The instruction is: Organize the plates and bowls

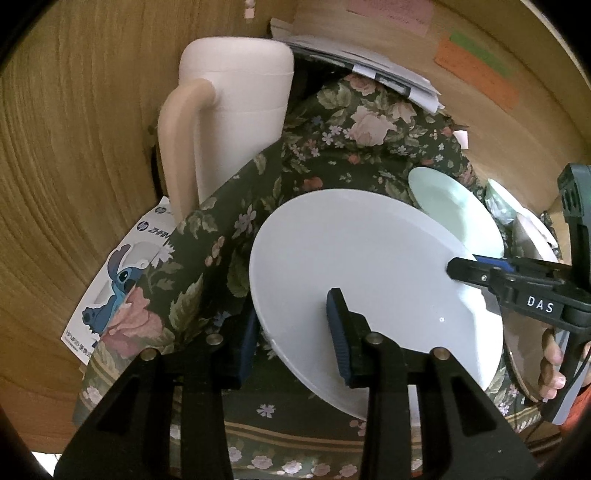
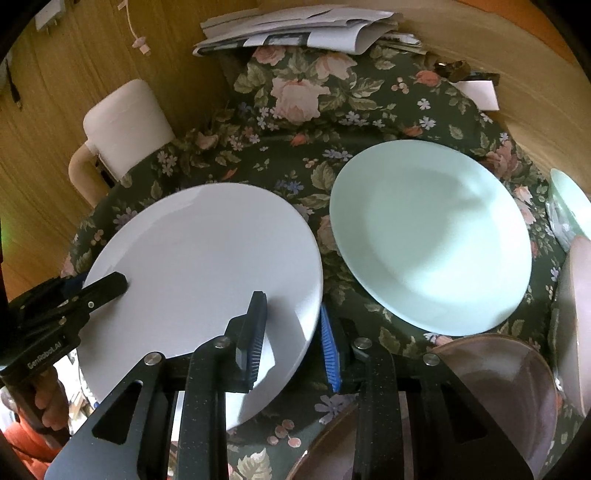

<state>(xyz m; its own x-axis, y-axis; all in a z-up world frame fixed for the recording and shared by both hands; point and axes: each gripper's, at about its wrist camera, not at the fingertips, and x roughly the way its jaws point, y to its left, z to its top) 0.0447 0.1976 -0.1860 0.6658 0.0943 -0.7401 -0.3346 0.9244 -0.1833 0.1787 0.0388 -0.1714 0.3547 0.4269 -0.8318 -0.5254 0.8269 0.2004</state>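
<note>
A white plate (image 1: 373, 280) (image 2: 207, 273) is held tilted above the floral tablecloth (image 1: 325, 147) by both grippers. My left gripper (image 1: 295, 339) straddles its near rim, jaws around the edge; it shows in the right wrist view (image 2: 103, 288) at the plate's left rim. My right gripper (image 2: 291, 339) grips the plate's right rim, and its fingers (image 1: 465, 271) show in the left wrist view. A pale green plate (image 2: 428, 236) (image 1: 454, 206) lies flat on the cloth to the right. A green bowl (image 2: 570, 206) sits at far right.
A cream jug (image 1: 236, 110) (image 2: 122, 125) with a handle stands at the back left. Papers (image 2: 295, 26) are stacked at the back. Brownish glass plates (image 2: 509, 387) lie at the front right. A Stitch-printed box (image 1: 114, 288) lies left. Wood walls surround the table.
</note>
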